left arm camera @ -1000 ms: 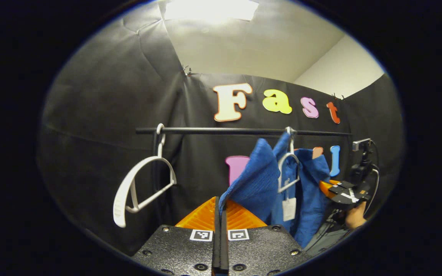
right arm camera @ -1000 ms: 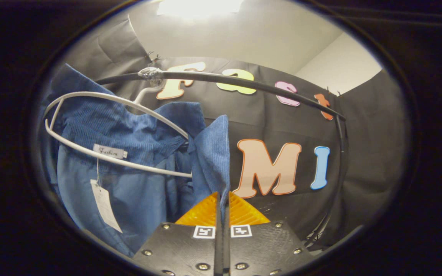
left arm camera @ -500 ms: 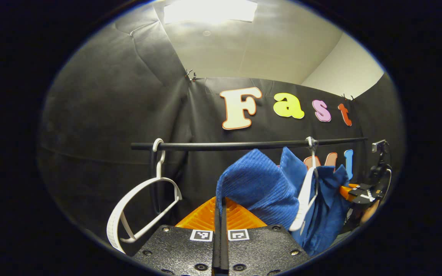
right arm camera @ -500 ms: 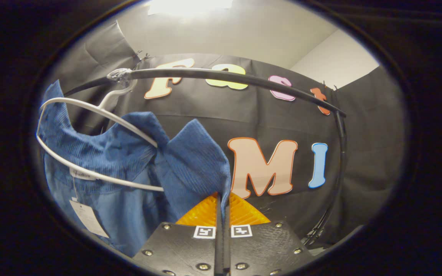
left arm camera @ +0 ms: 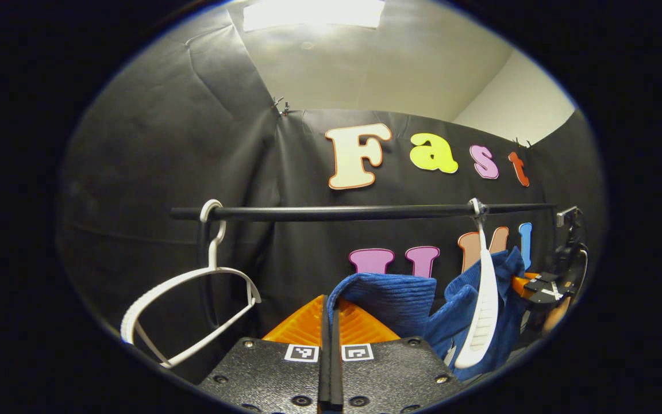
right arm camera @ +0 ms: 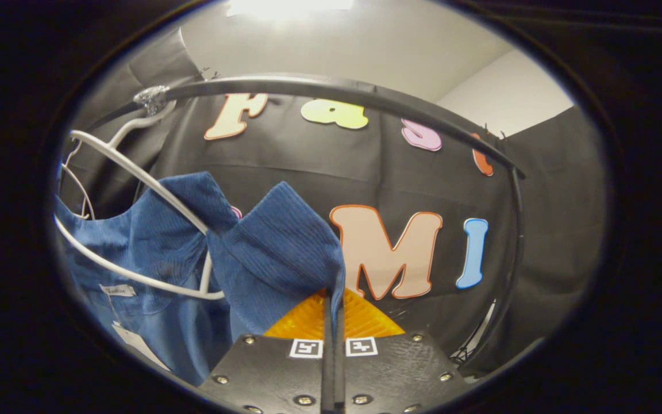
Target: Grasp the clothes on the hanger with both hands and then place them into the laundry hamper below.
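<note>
1. Black cloth walls the booth behind a dark rail (left arm camera: pixel 342 213). At its left end I see an empty white hanger (left arm camera: pixel 190 313), hooked on and tilted.
2. My left gripper (left arm camera: pixel 329 313) is pinched tight on a fold of the blue ribbed garment (left arm camera: pixel 391 296), which drapes rightward toward the second white hanger (left arm camera: pixel 480 310).
3. Farther right, in the right gripper view, my right gripper (right arm camera: pixel 334 310) is likewise clamped on the garment's edge, just beside the hanger's arm.
4. I judge the garment soft, light and limp. It should sag between grips, so holding both shoulder edges suits it, and the ribbing should resist slipping.
5. Against a second ago, the cloth sits lower and more bunched. The hanger has swung nearly edge-on in the left gripper view, and its near arm now looks bare.
</note>
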